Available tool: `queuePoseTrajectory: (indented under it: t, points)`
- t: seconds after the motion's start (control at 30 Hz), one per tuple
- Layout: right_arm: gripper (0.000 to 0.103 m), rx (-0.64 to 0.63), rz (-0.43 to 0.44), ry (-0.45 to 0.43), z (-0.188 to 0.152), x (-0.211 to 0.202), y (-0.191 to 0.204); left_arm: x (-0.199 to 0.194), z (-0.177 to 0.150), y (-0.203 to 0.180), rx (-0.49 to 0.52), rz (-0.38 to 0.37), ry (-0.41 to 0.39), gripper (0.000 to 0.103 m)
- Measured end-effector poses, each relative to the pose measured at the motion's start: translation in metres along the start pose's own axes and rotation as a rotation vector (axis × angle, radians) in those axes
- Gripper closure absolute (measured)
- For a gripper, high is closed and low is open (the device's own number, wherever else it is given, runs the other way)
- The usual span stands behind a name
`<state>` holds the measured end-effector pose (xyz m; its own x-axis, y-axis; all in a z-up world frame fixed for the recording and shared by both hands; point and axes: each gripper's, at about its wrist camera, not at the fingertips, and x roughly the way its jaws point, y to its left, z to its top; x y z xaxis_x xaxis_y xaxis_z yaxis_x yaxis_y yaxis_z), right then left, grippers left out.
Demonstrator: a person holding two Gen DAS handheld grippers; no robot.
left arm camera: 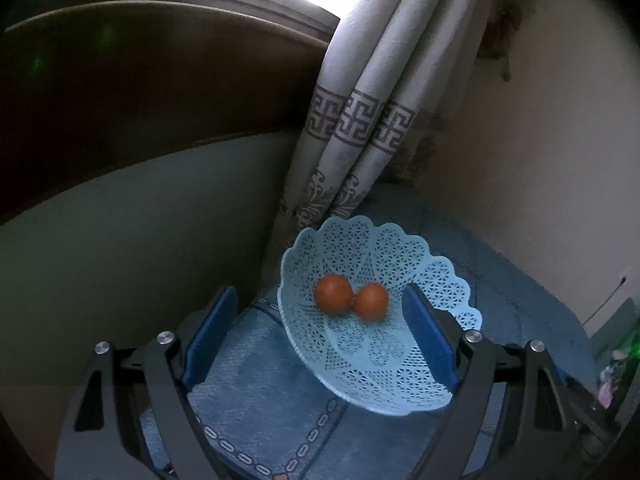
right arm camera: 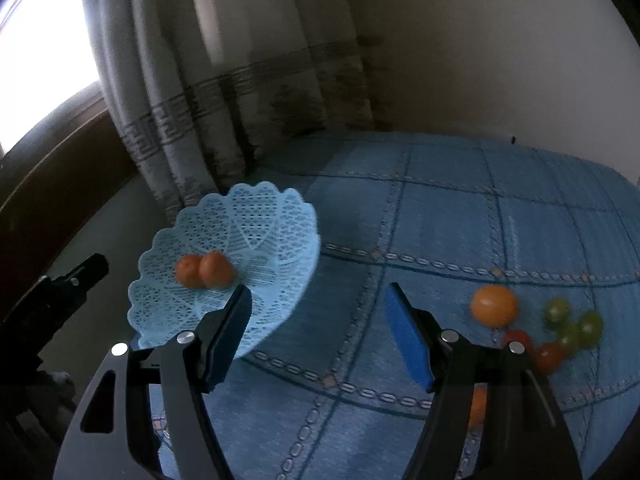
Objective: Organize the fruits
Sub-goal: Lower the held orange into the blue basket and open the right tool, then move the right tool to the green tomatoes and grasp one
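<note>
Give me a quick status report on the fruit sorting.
Left tool open, right tool open, both empty. Two oranges in blue basket. Orange, grapes, tomatoes loose on cloth. Nothing blocking.

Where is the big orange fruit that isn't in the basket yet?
In the right wrist view, the loose orange lies on the blue cloth, right of the right gripper, beside the green grapes.

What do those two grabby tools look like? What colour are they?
Both look alike. The left tool has black angular arms with triangular cut-outs, round silver bolt heads at the joints, and two flat blue finger pads. The right tool is built the same: black frame, silver bolts, blue pads. No cables, markings or sleeves show.
</note>
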<state>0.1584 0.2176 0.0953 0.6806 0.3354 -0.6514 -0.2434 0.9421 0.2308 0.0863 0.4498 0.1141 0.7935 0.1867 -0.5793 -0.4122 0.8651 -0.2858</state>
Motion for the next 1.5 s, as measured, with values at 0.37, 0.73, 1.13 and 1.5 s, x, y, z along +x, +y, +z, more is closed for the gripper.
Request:
queuePoseTrajectory:
  t: [0.37,0.73,1.13,1.5]
  points:
    - [0.035,0.079,-0.063,-0.009,-0.01,-0.016,-0.05,-0.01,-0.01,-0.033,0.081,-0.046,0.007,0.017]
    - [0.035,0.176,-0.157,-0.038,-0.017,-0.047,-0.113,-0.014,-0.025,-0.069,0.181,-0.09,0.026,0.011]
    - [0.035,0.328,-0.257,-0.029,-0.022,-0.062,-0.181,-0.013,-0.053,-0.107,0.308,-0.149,0.075,0.01]
    - [0.035,0.496,-0.278,0.069,-0.035,-0.038,-0.224,-0.008,-0.084,-0.132,0.399,-0.197,0.129,0.01]
